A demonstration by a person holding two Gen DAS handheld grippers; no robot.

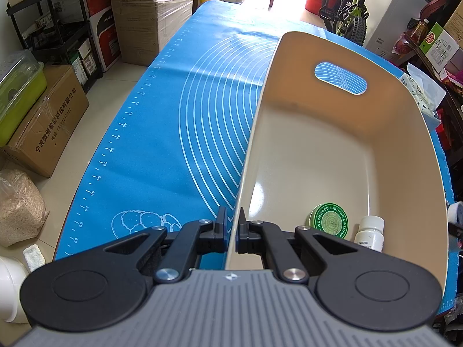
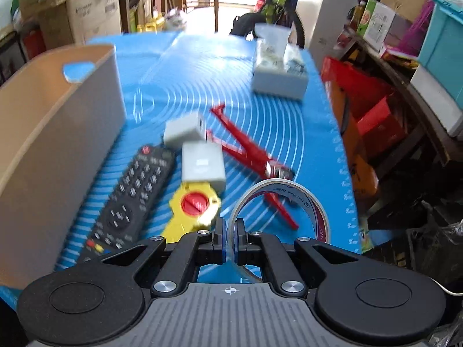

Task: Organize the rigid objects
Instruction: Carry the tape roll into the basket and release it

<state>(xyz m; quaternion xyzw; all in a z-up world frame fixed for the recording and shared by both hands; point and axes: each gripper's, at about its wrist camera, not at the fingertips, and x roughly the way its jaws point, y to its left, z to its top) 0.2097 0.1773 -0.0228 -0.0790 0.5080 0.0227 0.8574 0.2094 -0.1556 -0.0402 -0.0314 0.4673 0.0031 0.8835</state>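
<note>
Beige bin rim pinched by left gripper; mat bare.

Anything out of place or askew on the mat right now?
Nothing damaged or spilled. The remote, yellow tool, two grey adapters and red clamp lie jumbled outside the bin; one adapter overlaps the yellow tool.

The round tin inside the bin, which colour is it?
Green tin with white lettering, best seen in the left wrist view.

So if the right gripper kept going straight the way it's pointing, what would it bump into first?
Probably the blue mat, near the red pliers. The right gripper already has its jaws shut on the tape roll, which would likely touch first. Depth is unclear.
</note>
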